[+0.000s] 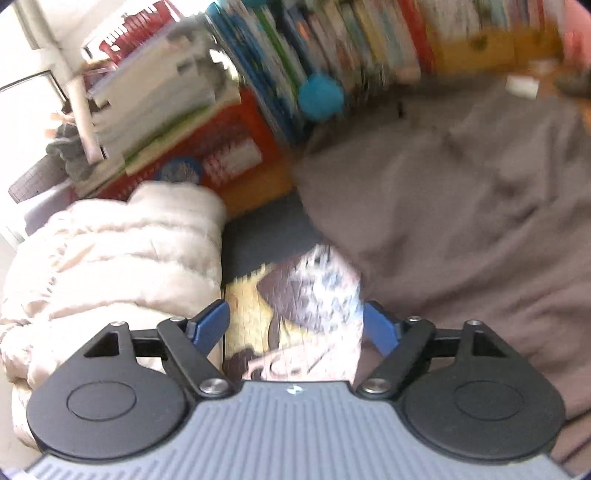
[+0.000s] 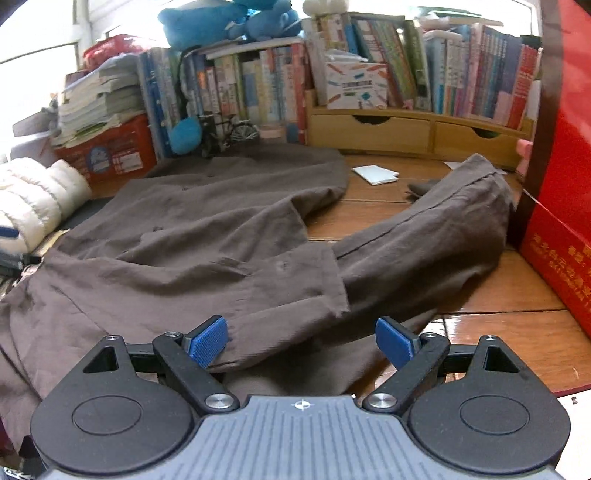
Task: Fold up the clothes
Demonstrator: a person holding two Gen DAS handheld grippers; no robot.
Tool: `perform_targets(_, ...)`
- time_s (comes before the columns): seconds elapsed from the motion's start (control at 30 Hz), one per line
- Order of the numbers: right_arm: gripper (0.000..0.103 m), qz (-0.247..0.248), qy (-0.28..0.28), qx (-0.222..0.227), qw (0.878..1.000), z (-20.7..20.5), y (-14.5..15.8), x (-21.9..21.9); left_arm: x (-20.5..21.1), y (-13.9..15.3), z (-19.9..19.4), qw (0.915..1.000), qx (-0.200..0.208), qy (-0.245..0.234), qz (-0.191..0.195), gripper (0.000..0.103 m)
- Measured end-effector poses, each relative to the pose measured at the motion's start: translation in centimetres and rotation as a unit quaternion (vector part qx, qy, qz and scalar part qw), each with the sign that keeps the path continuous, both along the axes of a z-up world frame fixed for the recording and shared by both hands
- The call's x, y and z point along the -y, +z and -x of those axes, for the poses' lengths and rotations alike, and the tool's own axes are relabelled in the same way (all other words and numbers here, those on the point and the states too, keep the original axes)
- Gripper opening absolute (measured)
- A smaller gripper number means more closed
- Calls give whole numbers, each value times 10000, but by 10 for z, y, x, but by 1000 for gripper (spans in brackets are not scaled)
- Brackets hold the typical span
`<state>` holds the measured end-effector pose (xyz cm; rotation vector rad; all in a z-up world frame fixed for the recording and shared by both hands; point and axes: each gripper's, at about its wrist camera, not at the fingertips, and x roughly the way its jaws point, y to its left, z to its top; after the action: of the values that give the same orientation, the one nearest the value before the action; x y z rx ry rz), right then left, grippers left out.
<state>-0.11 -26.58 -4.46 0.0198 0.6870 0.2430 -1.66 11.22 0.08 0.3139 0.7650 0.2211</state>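
- Both grippers have blue pads set well apart, with nothing clamped between them.
- Right gripper (image 2: 301,341) hangs low over the near edge of the brown shirt (image 2: 207,236), its left pad touching or just above the cloth; which one, I cannot tell.
- That shirt lies spread and wrinkled over the wooden tabletop (image 2: 517,321), buttons up, with one sleeve (image 2: 443,229) stretched out toward the red box (image 2: 565,221) at the right.
- Left gripper (image 1: 295,325) is over a patterned picture mat (image 1: 258,302), between a cream puffy jacket (image 1: 110,258) on its left and the brown shirt on its right; this view is blurred.
- The cream jacket lies bunched at the left edge of the tabletop, just beside the shirt.
- A small white paper (image 2: 375,173) rests on the bare wood behind the shirt.
- Books (image 2: 258,85) stand in rows along the back, above a wooden drawer unit (image 2: 413,129).
- A stack of papers sits on an orange box (image 2: 110,151) at the back left.
- Blue plush toys (image 2: 229,18) lie on top of the books.
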Motion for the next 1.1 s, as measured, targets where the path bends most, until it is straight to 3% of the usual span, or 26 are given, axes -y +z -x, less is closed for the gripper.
perform_targets(0.07,88,-54,81,-3,10000,1,1,0,-2,13,5,9963,96,-335,780,83)
perform_targets(0.17,88,-327,114,-21,9994,1,4,3,1,6,1,9926,-91,-526,1088,85)
perform_targets(0.3,88,-520,303,44,9982,7,11,2,-2,-29,-5,9987,-436,-35,266,87)
perform_targets(0.4,88,-658,449,95,9968,12,17,2,-17,-32,3,9987,-412,218,210,90)
perform_targets(0.47,88,-828,639,107,9945,14,21,-1,-22,-33,4,9973,-486,542,-134,89)
perform_targets(0.53,88,-935,897,162,9914,16,24,-10,-26,-28,8,9957,-525,745,-183,68)
perform_targets(0.6,88,-976,1029,180,9897,17,25,-16,-25,-7,15,9969,-321,517,499,71)
perform_targets(0.63,88,-962,1014,162,9901,17,25,-17,-21,4,18,9952,-202,274,923,77)
perform_targets(0.7,87,-934,985,126,9907,17,23,-18,-5,21,23,9828,-98,-474,1782,83)
perform_targets(0.77,87,-906,955,90,9913,17,22,-19,17,30,24,9720,-55,-1037,2107,89)
perform_targets(0.83,87,-878,926,54,9918,17,21,-20,35,29,22,9621,-60,-1464,2298,102)
perform_targets(0.9,87,-850,896,17,9923,17,19,-20,49,20,16,9553,-228,-1669,2430,102)
perform_targets(0.97,87,-821,866,-19,9928,17,18,-21,58,6,7,9590,-459,-1613,2284,97)
perform_targets(1.0,87,-807,852,-37,9931,17,17,-22,61,-1,4,9606,-585,-1569,2219,86)
perform_targets(1.03,87,-793,837,-55,9933,16,17,-22,63,-9,2,9618,-713,-1520,2161,67)
perform_targets(1.1,87,-765,807,-92,9938,16,15,-23,61,-20,3,9644,-791,-1465,2053,57)
